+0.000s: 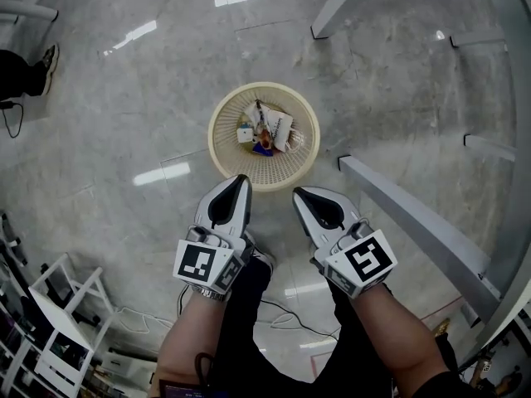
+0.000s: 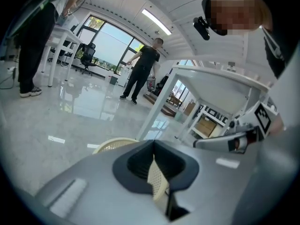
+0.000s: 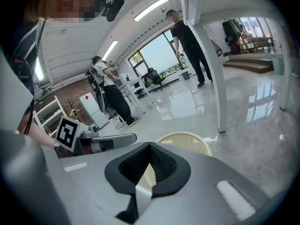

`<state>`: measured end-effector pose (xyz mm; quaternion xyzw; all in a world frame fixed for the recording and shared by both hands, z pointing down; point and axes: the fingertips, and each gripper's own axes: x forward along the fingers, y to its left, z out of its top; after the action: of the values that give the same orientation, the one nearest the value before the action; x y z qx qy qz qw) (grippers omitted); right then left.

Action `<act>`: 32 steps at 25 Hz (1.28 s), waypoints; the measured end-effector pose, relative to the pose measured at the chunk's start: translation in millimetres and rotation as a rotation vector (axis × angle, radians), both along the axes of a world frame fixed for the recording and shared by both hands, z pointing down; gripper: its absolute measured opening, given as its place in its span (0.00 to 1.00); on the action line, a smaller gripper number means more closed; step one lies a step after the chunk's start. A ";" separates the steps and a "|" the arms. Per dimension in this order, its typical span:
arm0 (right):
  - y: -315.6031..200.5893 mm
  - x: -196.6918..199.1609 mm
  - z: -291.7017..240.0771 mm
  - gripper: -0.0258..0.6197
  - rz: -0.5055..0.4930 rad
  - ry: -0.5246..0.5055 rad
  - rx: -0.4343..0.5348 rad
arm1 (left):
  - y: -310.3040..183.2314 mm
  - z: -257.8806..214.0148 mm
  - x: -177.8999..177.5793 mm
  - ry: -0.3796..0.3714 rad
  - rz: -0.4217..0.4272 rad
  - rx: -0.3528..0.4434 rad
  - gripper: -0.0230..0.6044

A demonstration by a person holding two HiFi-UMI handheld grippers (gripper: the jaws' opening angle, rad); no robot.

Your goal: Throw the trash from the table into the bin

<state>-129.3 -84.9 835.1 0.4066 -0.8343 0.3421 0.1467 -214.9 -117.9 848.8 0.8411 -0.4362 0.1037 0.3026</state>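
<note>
A cream wicker bin (image 1: 222, 152) stands on the marble floor just ahead of both grippers. It holds crumpled white wrappers (image 1: 279, 127) and small blue and red scraps (image 1: 263, 147). My left gripper (image 1: 242, 178) hangs at the bin's near rim, jaws shut with nothing between them. My right gripper (image 1: 298, 192) sits beside it on the right, also shut and empty. In the left gripper view the shut jaws of the left gripper (image 2: 153, 141) point over the bin's rim (image 2: 111, 145). The right gripper view shows the right gripper (image 3: 150, 145) closed in front of the bin (image 3: 186, 141).
White table legs and rails (image 1: 415, 215) run along the right and top. A white table (image 2: 213, 81) stands close by. A white rack (image 1: 60, 305) and cables (image 1: 282, 317) lie near my feet. A bystander's shoe (image 1: 48, 60) is at far left; people (image 2: 143, 69) stand further off.
</note>
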 end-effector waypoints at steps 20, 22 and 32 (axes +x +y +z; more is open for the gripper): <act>55.5 -1.0 -216.1 0.04 -0.015 0.008 0.038 | 102.9 -253.5 14.3 0.015 0.150 -0.047 0.05; 66.1 -2.2 -242.7 0.04 -0.022 0.007 0.038 | 111.9 -280.4 9.8 0.028 0.156 -0.062 0.05; 90.4 36.4 -404.2 0.04 0.014 -0.031 0.151 | 127.0 -437.1 34.2 0.075 0.184 0.005 0.05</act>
<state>-93.0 5.5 430.9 0.4169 -0.8571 0.2856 0.1002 -180.7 9.1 411.7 0.8817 -0.3456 0.0984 0.3056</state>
